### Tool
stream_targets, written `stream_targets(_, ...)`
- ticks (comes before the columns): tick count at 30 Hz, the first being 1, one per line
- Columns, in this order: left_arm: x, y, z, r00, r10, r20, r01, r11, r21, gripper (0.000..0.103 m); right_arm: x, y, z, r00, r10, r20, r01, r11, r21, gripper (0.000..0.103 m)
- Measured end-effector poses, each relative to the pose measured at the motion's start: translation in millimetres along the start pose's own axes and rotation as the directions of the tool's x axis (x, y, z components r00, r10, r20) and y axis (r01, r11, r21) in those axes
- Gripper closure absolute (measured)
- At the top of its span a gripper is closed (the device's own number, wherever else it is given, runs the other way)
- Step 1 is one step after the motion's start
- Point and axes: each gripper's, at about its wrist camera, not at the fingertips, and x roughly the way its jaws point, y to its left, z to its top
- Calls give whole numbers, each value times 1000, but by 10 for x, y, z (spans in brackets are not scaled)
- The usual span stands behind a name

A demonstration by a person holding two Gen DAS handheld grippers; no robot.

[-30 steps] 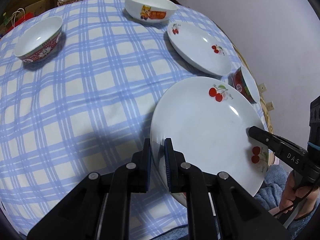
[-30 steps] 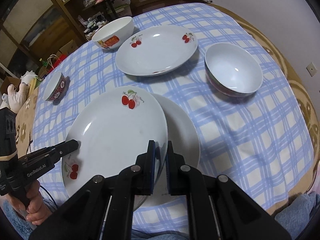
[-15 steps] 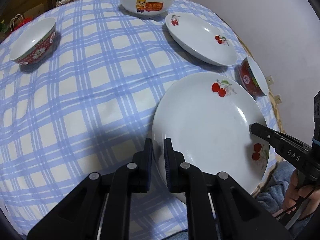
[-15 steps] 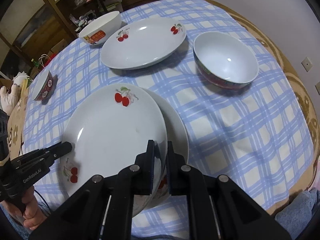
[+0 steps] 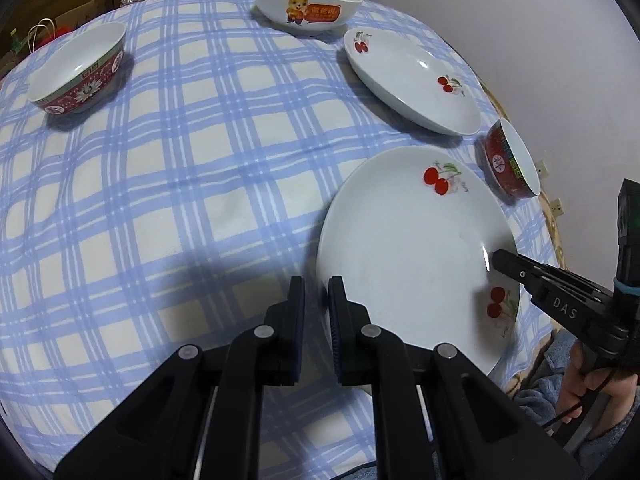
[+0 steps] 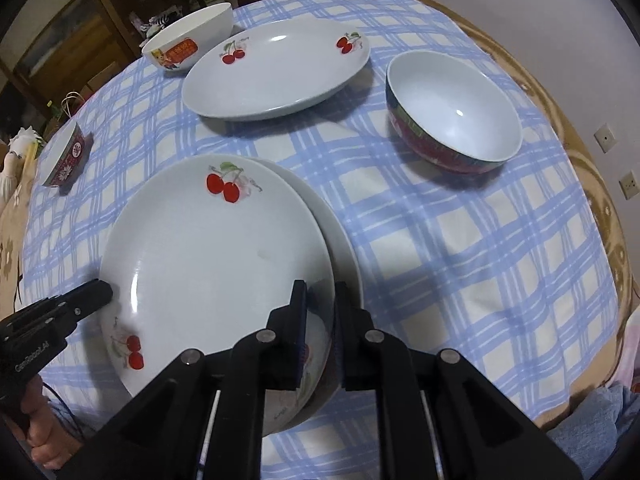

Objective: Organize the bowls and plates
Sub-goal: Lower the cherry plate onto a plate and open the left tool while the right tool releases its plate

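Both the left gripper (image 5: pixel 317 296) and right gripper (image 6: pixel 320 300) pinch opposite rims of the top plate (image 6: pixel 208 248), jaws nearly closed. Glazed, slippery, breakable; grip rims only, level over the lower plate (image 6: pixel 340 240).

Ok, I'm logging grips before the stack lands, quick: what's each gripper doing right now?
Left gripper: shut on the top cherry plate, at its rim.
Right gripper: jaws just eased slightly, but pinching the opposite rim of that plate.

Left tool (image 5: pixel 316 300): matte black linkage, silver pivot screws, blue-edged pads, white "GenRobot.AI" lettering. Right tool (image 6: pixel 320 304): same build, "DAS" marking, thin black cable by the hand (image 5: pixel 580 380).
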Motion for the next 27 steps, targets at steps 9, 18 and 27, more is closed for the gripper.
stream_targets(9,-29,-87,-30,999,45,20,-46,997,59,90,16,-1,-2,1000,-20,-2,20,1000,-2,89)
stream_targets(18,-187,-41,-19,996,60,73,-64,997,44,90,9,12,-21,999,-54,5,54,998,-32,91)
stream_targets(27,-228,-2,-20,991,110,82,-115,992,60,90,-1,28,-34,997,-78,9,79,996,-37,90)
